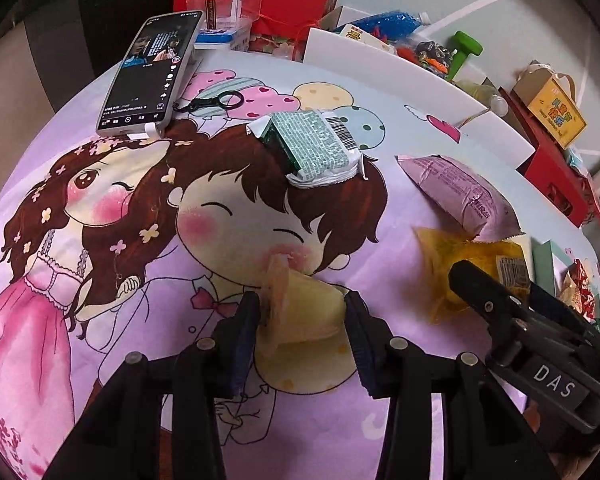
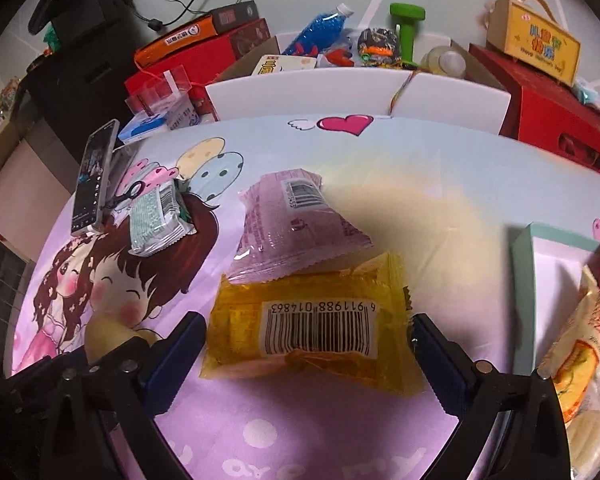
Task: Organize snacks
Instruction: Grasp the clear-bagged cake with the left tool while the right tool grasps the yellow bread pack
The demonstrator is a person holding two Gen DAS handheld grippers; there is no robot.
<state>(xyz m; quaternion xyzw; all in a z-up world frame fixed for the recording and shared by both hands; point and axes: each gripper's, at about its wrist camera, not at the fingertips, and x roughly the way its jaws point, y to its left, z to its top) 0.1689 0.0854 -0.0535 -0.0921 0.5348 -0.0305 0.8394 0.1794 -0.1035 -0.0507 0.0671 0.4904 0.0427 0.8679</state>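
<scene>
My left gripper [image 1: 300, 306] is shut on a pale yellow snack packet [image 1: 300, 320], pinched between its blue pads just above the cartoon-print cloth [image 1: 100, 240]. My right gripper [image 2: 305, 326] is open, its fingers standing either side of a yellow barcode packet [image 2: 312, 336] that lies flat on the cloth. A lilac packet [image 2: 292, 224] overlaps that packet's far edge. A green-and-white packet [image 2: 156, 216] rests further left. In the left wrist view the right gripper's finger [image 1: 476, 284] hangs over the yellow packet [image 1: 456, 252], with the lilac packet [image 1: 460, 196] and green packet [image 1: 320, 148] beyond.
A mint box [image 2: 540, 256] holding several snacks sits at the right edge. A phone [image 1: 148, 76] leans at the back left beside a black ring clip [image 1: 228, 100]. A white box [image 2: 300, 96] of clutter and red boxes [image 2: 560, 120] line the far side.
</scene>
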